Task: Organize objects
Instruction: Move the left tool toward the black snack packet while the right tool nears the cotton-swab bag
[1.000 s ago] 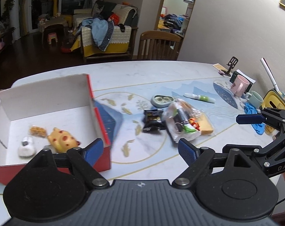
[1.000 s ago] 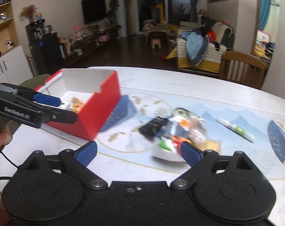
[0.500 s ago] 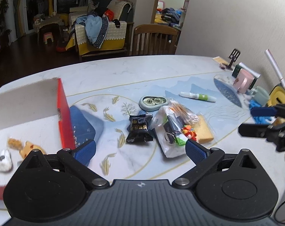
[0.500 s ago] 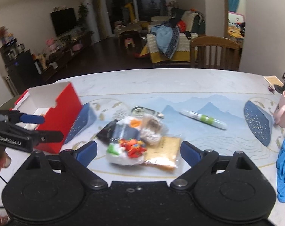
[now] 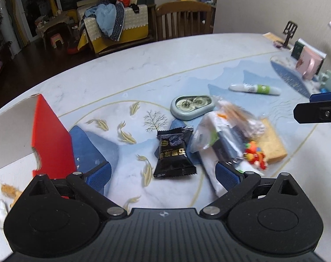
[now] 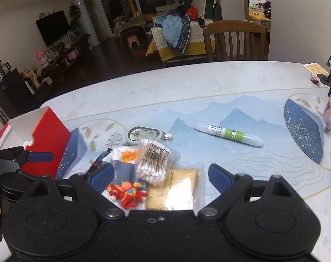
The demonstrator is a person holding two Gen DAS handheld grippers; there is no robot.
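Both tongs are hanging released and gripping nothing: the left tongs (image 5: pixel 163 172) over a black snack packet (image 5: pixel 173 152), the right tongs (image 6: pixel 160 173) over a cotton swab bag (image 6: pixel 154 161), a red toy (image 6: pixel 127 193) and a cracker packet (image 6: pixel 176 191). All are lying on the desk (image 6: pixel 187 83), right of the red box (image 6: pixel 48 137).
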